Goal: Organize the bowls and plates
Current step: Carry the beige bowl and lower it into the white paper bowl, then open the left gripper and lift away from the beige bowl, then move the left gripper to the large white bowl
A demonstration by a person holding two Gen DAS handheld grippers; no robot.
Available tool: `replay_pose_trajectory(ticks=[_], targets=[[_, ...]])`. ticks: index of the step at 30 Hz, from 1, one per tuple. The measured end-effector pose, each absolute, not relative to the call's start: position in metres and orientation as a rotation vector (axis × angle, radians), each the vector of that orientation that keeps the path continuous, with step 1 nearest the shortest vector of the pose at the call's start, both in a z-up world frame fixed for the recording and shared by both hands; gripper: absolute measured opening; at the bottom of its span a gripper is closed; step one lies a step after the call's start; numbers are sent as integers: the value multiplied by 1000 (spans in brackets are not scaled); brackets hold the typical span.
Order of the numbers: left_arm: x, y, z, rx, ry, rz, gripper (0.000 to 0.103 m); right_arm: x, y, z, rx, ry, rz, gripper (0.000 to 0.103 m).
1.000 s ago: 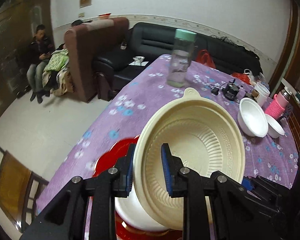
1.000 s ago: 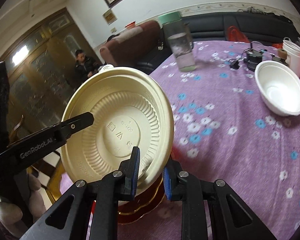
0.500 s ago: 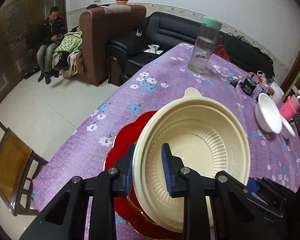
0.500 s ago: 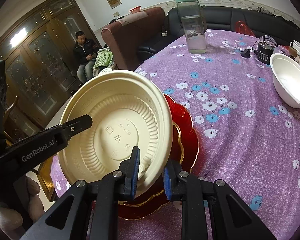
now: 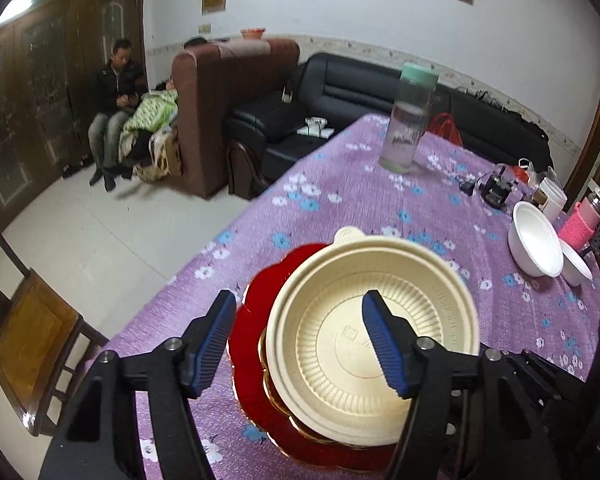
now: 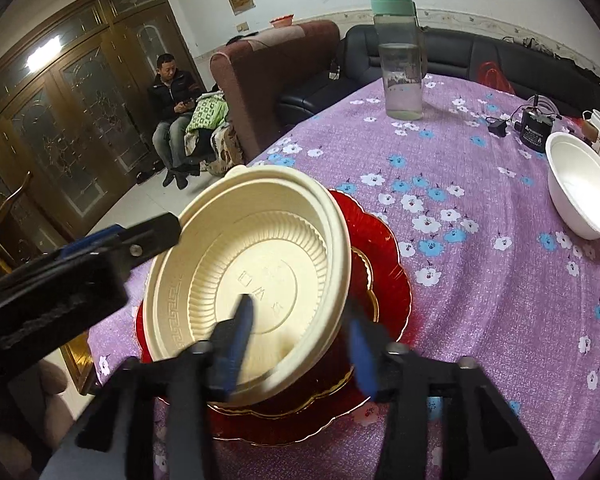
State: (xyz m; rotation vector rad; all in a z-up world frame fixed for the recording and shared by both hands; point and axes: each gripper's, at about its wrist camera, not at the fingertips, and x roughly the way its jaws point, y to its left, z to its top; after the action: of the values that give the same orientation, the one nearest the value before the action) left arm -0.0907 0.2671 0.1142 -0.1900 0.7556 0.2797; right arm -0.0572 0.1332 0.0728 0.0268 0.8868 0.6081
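Note:
A cream plastic bowl (image 5: 374, 342) lies upright on a red scalloped plate (image 5: 256, 364) with a gold rim, near the table's front left corner. My left gripper (image 5: 298, 342) is open; its fingers straddle the bowl's near left rim without touching it. In the right wrist view my right gripper (image 6: 300, 344) is open, its fingers on either side of the bowl's (image 6: 252, 280) near rim above the red plate (image 6: 384, 280). A white bowl (image 6: 584, 196) stands at the right.
The table has a purple flowered cloth (image 5: 380, 200). A water bottle (image 5: 410, 128) stands at the back. A second white bowl (image 5: 576, 268), a pink bottle (image 5: 580, 226), white cups (image 5: 552, 196) and a charger (image 5: 496, 190) are at the right. A wooden chair (image 5: 28, 340) stands left.
Both grippers opened and let go of the cream bowl. The bowl went from tilted in the air to lying flat on the red plate.

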Motion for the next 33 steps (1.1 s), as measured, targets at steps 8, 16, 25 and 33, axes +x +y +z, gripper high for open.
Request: replay_pose_trajectory(ticks=[8,16,25,33], targets=[[-116,245,134,-95,654,317,77,-65,122,82,57,842,592,57],[-129,222,142,1,610,350,81,-80,86,89,101,807,540,60],[-126,181,146,103,601,311,84,-81,15,84,161,807,427,62],[-115,145,139,155,639,234,85,-65,-67,74,273,807,285,62]])
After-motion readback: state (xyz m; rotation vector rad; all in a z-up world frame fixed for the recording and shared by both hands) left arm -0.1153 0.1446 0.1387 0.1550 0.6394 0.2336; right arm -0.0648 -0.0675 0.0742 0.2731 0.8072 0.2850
